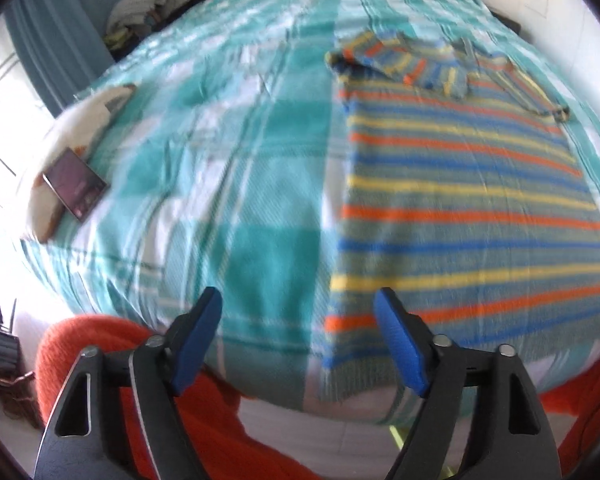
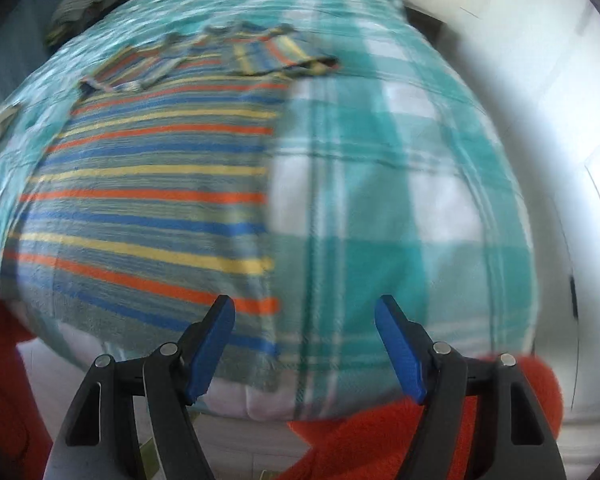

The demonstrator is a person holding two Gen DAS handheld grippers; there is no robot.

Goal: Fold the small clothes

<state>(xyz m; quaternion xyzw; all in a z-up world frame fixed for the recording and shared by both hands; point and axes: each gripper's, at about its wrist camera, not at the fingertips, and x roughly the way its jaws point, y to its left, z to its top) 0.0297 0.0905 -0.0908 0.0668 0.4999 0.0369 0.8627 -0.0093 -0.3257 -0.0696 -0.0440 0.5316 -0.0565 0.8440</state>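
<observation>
Your left gripper (image 1: pixel 298 344) and right gripper (image 2: pixel 305 350) hang with fingers wide and empty above the striped shirt (image 1: pixel 460 200) lying flat on the bed (image 1: pixel 240 168), sleeves tucked in, so next grasp its near hem corners.

Motion blur smears the striped shirt (image 2: pixel 148 184) and far pile (image 1: pixel 144 8) beyond identifying.

A bed (image 1: pixel 228 152) under a teal-and-white checked cover carries a striped shirt (image 1: pixel 468 184) spread flat with its sleeves folded in at the far end, and a pillow (image 1: pixel 74 128) at one edge with a phone (image 1: pixel 76 188) on it.
</observation>
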